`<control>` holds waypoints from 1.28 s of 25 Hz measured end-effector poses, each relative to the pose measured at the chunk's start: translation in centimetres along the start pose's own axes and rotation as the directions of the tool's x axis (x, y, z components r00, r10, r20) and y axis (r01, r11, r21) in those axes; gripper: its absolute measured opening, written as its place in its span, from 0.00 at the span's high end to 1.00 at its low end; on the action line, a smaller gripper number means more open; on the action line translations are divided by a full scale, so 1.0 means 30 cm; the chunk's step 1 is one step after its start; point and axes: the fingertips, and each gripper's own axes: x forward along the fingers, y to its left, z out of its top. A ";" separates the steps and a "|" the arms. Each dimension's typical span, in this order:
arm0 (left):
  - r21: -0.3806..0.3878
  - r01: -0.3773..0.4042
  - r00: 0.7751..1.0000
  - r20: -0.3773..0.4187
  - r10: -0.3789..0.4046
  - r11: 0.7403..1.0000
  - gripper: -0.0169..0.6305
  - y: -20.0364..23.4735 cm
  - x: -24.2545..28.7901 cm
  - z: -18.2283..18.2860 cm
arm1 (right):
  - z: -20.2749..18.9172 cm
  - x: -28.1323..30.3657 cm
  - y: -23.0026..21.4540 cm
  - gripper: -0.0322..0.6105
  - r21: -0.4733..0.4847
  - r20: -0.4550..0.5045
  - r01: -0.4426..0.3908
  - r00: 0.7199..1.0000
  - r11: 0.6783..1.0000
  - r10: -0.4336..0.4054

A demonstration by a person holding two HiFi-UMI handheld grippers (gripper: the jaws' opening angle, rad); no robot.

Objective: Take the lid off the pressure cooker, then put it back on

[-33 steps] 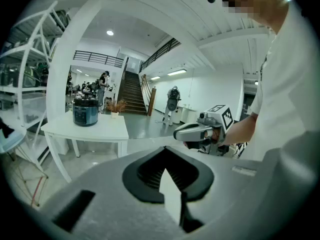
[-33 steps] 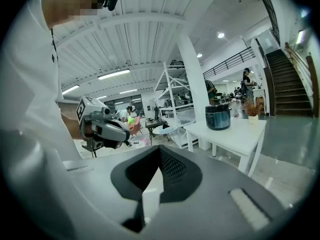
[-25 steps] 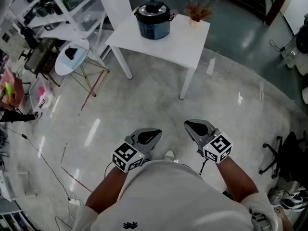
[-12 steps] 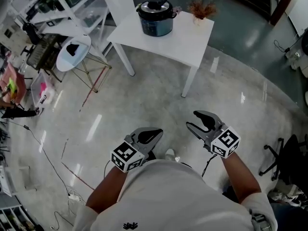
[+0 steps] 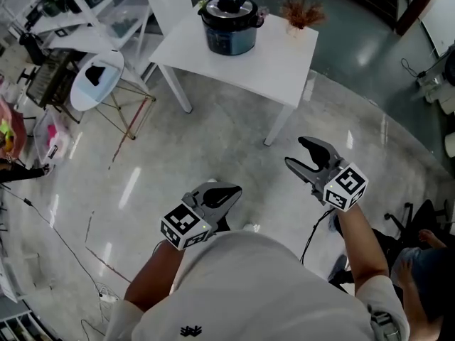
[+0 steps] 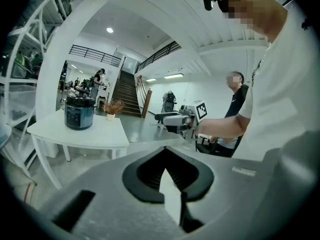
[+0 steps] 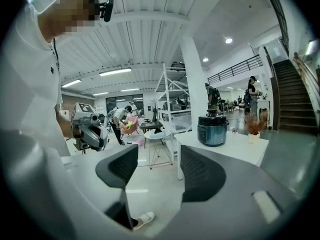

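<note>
Head view: the left gripper [image 5: 225, 192] was carried low and close in, jaws brought together on nothing, since the pressure cooker [image 5: 229, 28], with its lid [image 5: 229, 4] seated on it, was stood well apart on the white worktop [image 5: 274, 62] ahead. The right gripper [image 5: 296, 153] was held forward, its jaws having just been opened wide with nothing between them, presumably readied for the lid.
</note>
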 end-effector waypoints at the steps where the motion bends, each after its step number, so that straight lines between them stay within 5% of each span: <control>1: 0.006 0.014 1.000 -0.001 -0.014 1.000 0.96 0.041 0.000 0.019 | 0.018 0.032 -0.033 0.51 0.002 -0.002 0.012 1.000 1.000 -0.012; 15: 0.093 0.146 0.989 -0.030 -0.143 0.985 0.96 0.583 -0.062 0.239 | 0.311 0.542 -0.460 0.50 -0.033 0.021 0.105 0.994 0.994 -0.105; 25: 0.029 0.104 0.994 0.015 -0.104 0.994 0.96 0.818 -0.035 0.331 | 0.460 0.772 -0.707 0.51 -0.081 0.014 0.090 0.996 0.993 -0.089; 32: 0.002 0.005 0.998 0.061 -0.005 1.000 0.96 0.989 0.068 0.468 | 0.566 0.954 -0.955 0.50 -0.128 0.012 0.014 1.000 0.992 -0.013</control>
